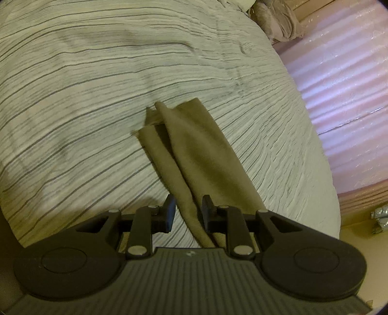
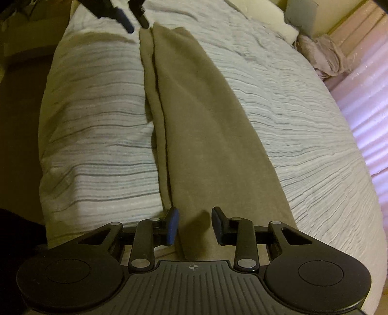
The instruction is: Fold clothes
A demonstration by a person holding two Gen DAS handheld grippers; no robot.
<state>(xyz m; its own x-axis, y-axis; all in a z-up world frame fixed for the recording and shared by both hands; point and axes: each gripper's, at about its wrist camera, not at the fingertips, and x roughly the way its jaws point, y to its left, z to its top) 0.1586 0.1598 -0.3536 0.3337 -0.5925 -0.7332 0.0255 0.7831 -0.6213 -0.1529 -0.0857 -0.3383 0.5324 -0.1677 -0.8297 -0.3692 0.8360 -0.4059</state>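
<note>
Both grippers, left gripper (image 1: 188, 213) and right gripper (image 2: 195, 225), each pinch one olive garment (image 2: 194, 121) on one bedspread (image 2: 97, 135).

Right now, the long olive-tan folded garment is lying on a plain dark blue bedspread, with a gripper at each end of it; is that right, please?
Not quite: the long olive-tan folded garment lies on a pale, crinkled bedspread with thin grey stripes, not a plain dark blue one. The right wrist view shows this, with the right gripper at the near end and the left gripper at the far end.
</note>
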